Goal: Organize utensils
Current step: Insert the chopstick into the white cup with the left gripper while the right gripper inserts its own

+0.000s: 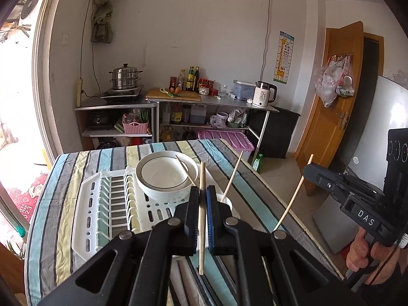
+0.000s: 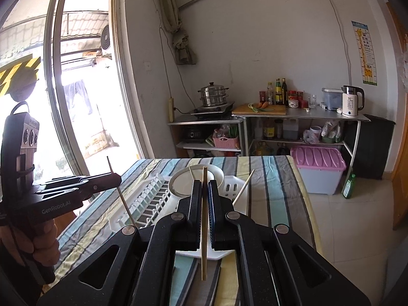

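Note:
My left gripper (image 1: pixel 202 191) is shut on a wooden chopstick (image 1: pixel 202 229), held upright over the white dish rack (image 1: pixel 89 204). My right gripper (image 2: pixel 204 186) is shut on a second chopstick (image 2: pixel 204 229), above the rack's (image 2: pixel 142 204) near end. Each gripper also shows in the other's view, right gripper (image 1: pixel 308 171) and left gripper (image 2: pixel 116 177), both raised beside the table. Stacked white bowls (image 1: pixel 167 176) sit in the rack. A white utensil cup (image 2: pixel 233 185) at its corner holds a leaning chopstick (image 2: pixel 243 188). Another chopstick (image 1: pixel 185 170) leans by the bowls.
The rack sits on a table with a striped cloth (image 1: pixel 76 168). Past the table's far edge stand a pink-lidded storage box (image 2: pixel 317 158) and a green bottle (image 2: pixel 348 186) on the tiled floor. Metal shelving with a kettle (image 1: pixel 264 97) lines the back wall. A glass sliding door is on the left.

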Demonstrator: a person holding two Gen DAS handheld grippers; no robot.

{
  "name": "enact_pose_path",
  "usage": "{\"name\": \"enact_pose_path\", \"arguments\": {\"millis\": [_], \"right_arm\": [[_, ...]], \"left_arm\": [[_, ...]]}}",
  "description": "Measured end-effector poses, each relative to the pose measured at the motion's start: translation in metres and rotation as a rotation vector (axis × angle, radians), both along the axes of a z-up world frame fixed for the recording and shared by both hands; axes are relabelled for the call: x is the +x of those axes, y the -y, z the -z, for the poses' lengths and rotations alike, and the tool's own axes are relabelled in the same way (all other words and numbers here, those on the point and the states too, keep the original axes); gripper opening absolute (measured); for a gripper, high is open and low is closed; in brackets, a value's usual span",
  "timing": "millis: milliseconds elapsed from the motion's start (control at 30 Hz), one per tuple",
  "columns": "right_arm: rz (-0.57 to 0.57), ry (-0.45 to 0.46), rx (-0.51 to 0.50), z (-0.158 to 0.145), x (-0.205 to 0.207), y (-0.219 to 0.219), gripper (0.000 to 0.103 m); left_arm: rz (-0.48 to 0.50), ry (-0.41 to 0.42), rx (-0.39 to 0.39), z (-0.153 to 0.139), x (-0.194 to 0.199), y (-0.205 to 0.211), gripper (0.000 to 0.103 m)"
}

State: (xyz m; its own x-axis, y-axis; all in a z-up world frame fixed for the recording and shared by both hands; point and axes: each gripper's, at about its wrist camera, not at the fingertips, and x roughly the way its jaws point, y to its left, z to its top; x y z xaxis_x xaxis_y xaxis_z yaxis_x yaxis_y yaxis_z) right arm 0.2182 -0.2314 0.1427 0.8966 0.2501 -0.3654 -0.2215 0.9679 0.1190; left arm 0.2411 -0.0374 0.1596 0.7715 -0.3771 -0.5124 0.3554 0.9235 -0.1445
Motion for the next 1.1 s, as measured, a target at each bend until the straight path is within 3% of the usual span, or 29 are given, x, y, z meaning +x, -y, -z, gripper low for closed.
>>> {"name": "enact_pose_path", "arguments": {"millis": [433,900,1100], "right_arm": [[0.042,0.044,0.042,-0.017,0.061,0.004,0.005],[0.072,-0.063,0.054,0.036,0.107,0.012,0.005],[0.089,-0.064,0.046,0.038,0.112,0.018,0.005]], "left_arm": [[-0.001,0.010,-0.087,-0.021,0.070,0.024,0.006],[-0.013,-0.113,-0.083,0.041,0.115,0.036,0.006],[-0.028,-0.147,-0.065,0.062,0.123,0.038,0.006]]}}
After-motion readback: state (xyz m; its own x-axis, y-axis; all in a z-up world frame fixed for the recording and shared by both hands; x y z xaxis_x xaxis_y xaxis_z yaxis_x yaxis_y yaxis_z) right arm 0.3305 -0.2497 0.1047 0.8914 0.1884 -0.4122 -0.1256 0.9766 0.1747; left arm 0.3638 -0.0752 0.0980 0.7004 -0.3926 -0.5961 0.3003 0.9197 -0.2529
